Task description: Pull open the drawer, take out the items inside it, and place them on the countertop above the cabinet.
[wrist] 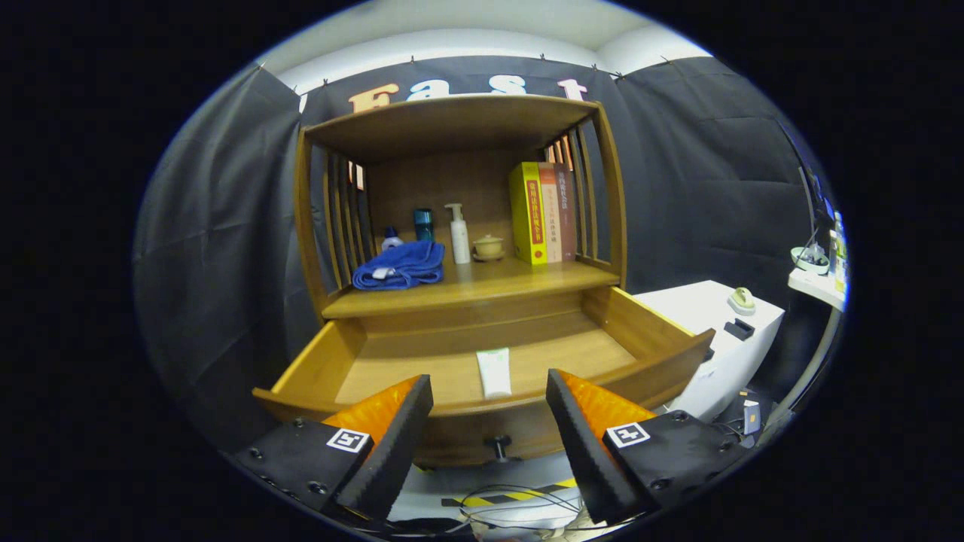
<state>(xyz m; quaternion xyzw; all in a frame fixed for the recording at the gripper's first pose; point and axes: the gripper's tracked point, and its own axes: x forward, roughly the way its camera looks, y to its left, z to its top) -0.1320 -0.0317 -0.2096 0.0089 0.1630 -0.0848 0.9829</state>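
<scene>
The wooden cabinet's drawer (648, 331) is pulled fully open. A white tube (494, 372) lies flat on the drawer floor near its front wall, just ahead of my fingers and between their lines. The drawer's dark knob (498, 447) sticks out of the front panel, low between the fingers. My gripper (489, 391) is open, held in front of and slightly above the drawer front, with nothing between its fingers. The countertop (482, 290) above the drawer is a wooden shelf surface with bare room along its front edge.
On the countertop stand a folded blue towel (401, 265), a teal cup (423, 223), a white pump bottle (459, 233), a small lidded bowl (489, 246) and upright books (541, 212). A white table (723, 331) stands at the right. Cables and striped tape (520, 497) lie on the floor below.
</scene>
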